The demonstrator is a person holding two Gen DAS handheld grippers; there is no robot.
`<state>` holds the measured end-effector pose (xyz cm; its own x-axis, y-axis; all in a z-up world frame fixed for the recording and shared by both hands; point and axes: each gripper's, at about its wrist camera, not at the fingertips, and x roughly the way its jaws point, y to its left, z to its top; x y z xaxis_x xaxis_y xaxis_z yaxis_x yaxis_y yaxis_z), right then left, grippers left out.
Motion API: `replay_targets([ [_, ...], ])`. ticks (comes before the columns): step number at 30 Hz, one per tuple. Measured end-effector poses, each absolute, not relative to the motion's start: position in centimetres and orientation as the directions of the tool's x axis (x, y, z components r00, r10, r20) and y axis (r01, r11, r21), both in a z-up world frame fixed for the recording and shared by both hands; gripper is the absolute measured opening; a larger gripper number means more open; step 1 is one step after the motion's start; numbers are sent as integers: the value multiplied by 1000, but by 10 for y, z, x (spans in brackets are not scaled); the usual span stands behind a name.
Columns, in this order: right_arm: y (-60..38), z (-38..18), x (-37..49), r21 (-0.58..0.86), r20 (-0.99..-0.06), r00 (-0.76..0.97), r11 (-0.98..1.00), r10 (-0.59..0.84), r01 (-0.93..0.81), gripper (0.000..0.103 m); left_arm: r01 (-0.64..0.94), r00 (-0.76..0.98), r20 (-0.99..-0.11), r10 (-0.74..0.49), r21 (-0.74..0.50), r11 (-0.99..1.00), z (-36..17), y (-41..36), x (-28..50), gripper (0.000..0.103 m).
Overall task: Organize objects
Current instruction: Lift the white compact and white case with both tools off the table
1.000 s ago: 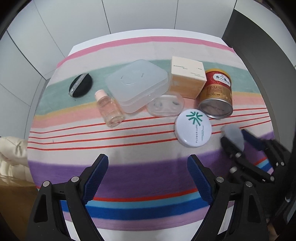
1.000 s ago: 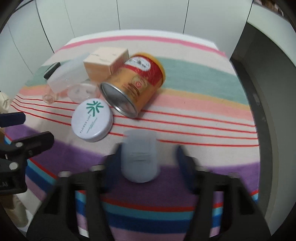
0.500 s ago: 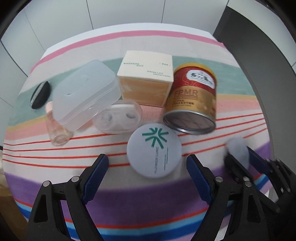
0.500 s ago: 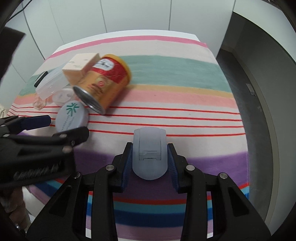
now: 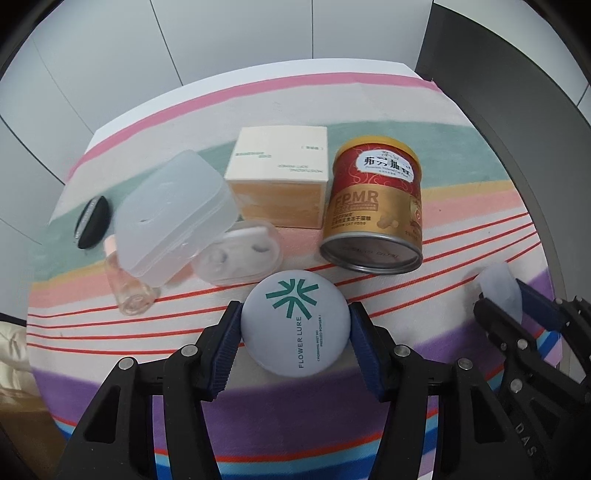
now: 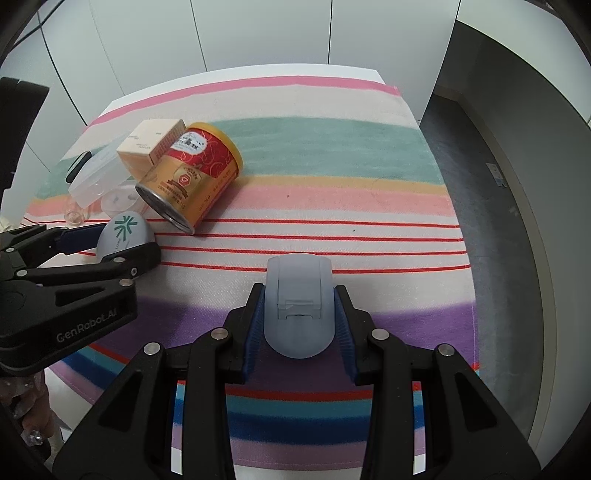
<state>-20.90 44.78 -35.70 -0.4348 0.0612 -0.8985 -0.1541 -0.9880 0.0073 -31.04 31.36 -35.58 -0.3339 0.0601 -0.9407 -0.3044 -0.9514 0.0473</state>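
My left gripper (image 5: 294, 325) is shut on a round pale-blue powder compact (image 5: 295, 326) with a green logo, low over the striped cloth; it also shows in the right wrist view (image 6: 123, 234). My right gripper (image 6: 298, 314) is shut on a small grey-blue plastic case (image 6: 298, 304), held above the purple stripe; it shows at the right edge of the left wrist view (image 5: 500, 293). Behind the compact lie a red-and-gold can (image 5: 375, 206) on its side, a cream box (image 5: 280, 181), a clear lidded box (image 5: 173, 206), a clear oval case (image 5: 240, 254), a small pink bottle (image 5: 127, 284) and a black puff (image 5: 92, 223).
The objects rest on a table with a striped cloth (image 6: 332, 155). White cabinet doors (image 6: 258, 33) stand behind it. A dark floor (image 6: 498, 221) drops off to the right of the table. Bare cloth spreads right of the can.
My left gripper moved forward and closed on the powder compact, which it had only framed before. My right gripper kept hold of the grey-blue case and barely shifted.
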Motion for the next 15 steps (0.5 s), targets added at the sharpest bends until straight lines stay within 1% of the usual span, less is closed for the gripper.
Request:
replay_targets([
  [8,441,-328,-211,-9,-883,-463,-990,74,-140,37,-279,-367,-929,50,58,-959,-319,299,-306,58],
  [11,436,-308,-214,-29,-869,-487,-993,84,-119,38,-266,-398,-916,47,67,-962,-298,295,-305,58],
  [13,434,-290,-215,-33,-859,-505,-993,86,-112,38,-252,-410,-911,38,73,-965,-284,303,-319,58],
  [15,431,-273,-214,-35,-848,-522,-993,88,-109,38,-234,-420,-907,39,67,-970,-271,293,-322,58],
])
